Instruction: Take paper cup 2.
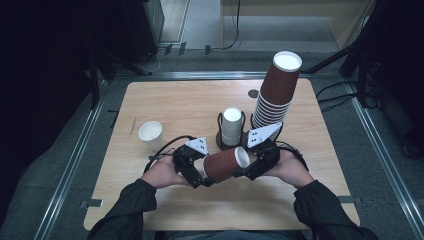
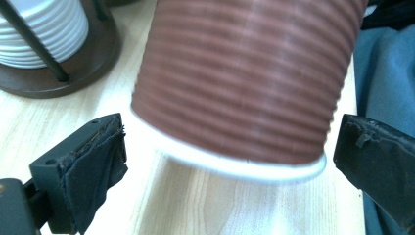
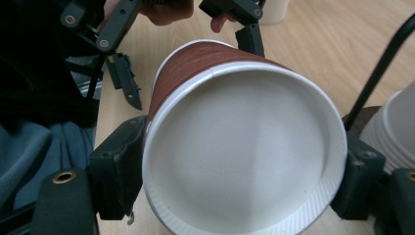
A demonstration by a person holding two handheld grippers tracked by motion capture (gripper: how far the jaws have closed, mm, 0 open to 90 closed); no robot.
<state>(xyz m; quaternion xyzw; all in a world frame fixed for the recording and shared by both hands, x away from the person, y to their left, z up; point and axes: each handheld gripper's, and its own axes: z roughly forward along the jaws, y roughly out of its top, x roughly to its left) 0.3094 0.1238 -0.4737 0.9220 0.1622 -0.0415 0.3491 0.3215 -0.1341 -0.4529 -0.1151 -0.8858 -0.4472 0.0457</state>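
Pale wooden table (image 1: 165, 100), dark floor all round. Far left a lone white cup (image 1: 150, 135) stands clear of the action. Now the left gripper (image 1: 199, 175): jaws spread wide either side of the brown cup (image 1: 225, 163), pads off its ribbed wall, seemingly freeing it for a handover. The cup lies sideways between both tools, and the right gripper (image 1: 248, 169) clamps its white rim. Behind, the rack of white cups (image 1: 231, 127) and a leaning brown stack (image 1: 276, 92).

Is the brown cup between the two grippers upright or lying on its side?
On its side. The brown cup lies level above the table, white mouth toward the right gripper, whose jaws clamp its rim.
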